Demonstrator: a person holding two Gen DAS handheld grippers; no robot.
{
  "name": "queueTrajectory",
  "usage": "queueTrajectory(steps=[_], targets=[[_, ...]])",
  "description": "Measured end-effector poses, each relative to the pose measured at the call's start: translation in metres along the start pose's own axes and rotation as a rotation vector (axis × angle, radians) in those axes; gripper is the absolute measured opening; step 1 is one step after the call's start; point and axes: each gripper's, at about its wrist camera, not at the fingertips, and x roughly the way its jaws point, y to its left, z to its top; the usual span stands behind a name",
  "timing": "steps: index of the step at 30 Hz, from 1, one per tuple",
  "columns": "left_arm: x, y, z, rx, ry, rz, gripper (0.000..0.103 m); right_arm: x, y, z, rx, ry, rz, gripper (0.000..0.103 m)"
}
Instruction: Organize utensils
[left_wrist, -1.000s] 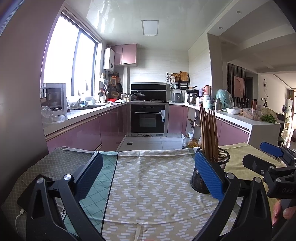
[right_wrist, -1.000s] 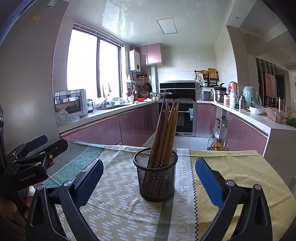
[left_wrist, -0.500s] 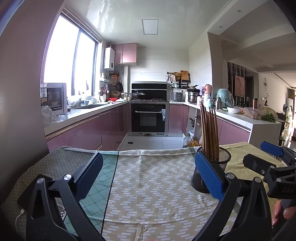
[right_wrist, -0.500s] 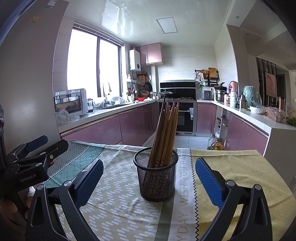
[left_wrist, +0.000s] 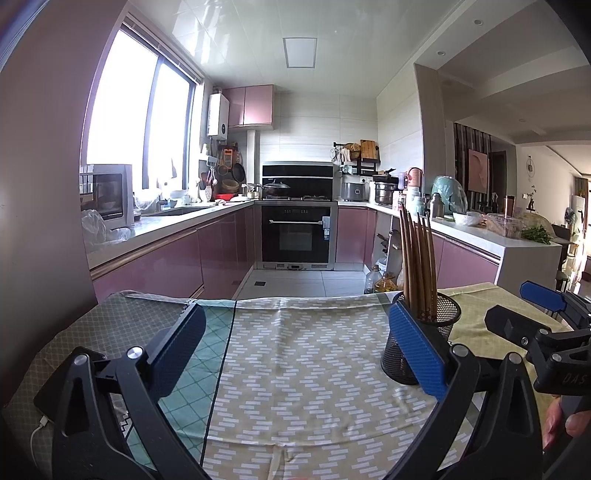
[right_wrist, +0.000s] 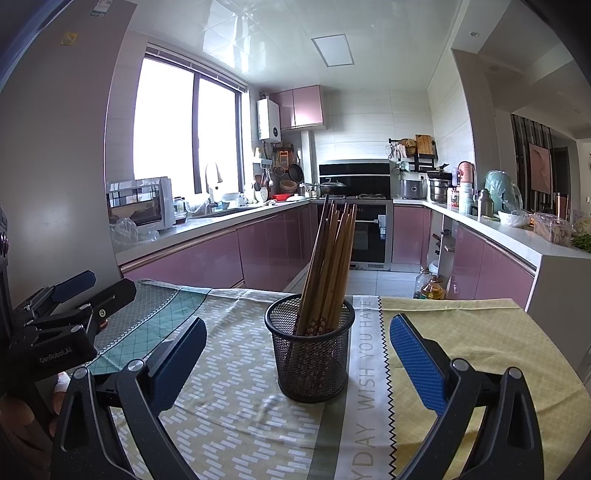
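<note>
A black mesh holder (right_wrist: 311, 354) stands on the patterned tablecloth (right_wrist: 236, 417), with several brown wooden chopsticks (right_wrist: 328, 266) upright in it. My right gripper (right_wrist: 295, 354) is open, its blue pads on either side of the holder and a little nearer the camera, touching nothing. In the left wrist view the same holder (left_wrist: 439, 325) with its chopsticks (left_wrist: 417, 258) sits behind the right pad. My left gripper (left_wrist: 295, 347) is open over bare cloth, left of the holder. Each gripper shows at the edge of the other's view: the left gripper (right_wrist: 66, 310) and the right gripper (left_wrist: 535, 317).
The table's far edge (left_wrist: 295, 301) drops to a kitchen floor with pink cabinets and an oven (left_wrist: 299, 236) beyond. A phone with a white cable (left_wrist: 40, 424) lies at the table's left. A hand (left_wrist: 565, 424) holds the right gripper.
The left wrist view has shifted very slightly, so the holder sits a touch higher in it. The right gripper and the holder have not moved.
</note>
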Motion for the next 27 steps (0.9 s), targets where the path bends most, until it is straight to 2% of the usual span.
queueTrajectory(steps=[27], targets=[[0.0006, 0.0002, -0.0001, -0.002, 0.002, -0.001, 0.098, -0.0011, -0.0016, -0.0007, 0.006, 0.000, -0.002, 0.096]])
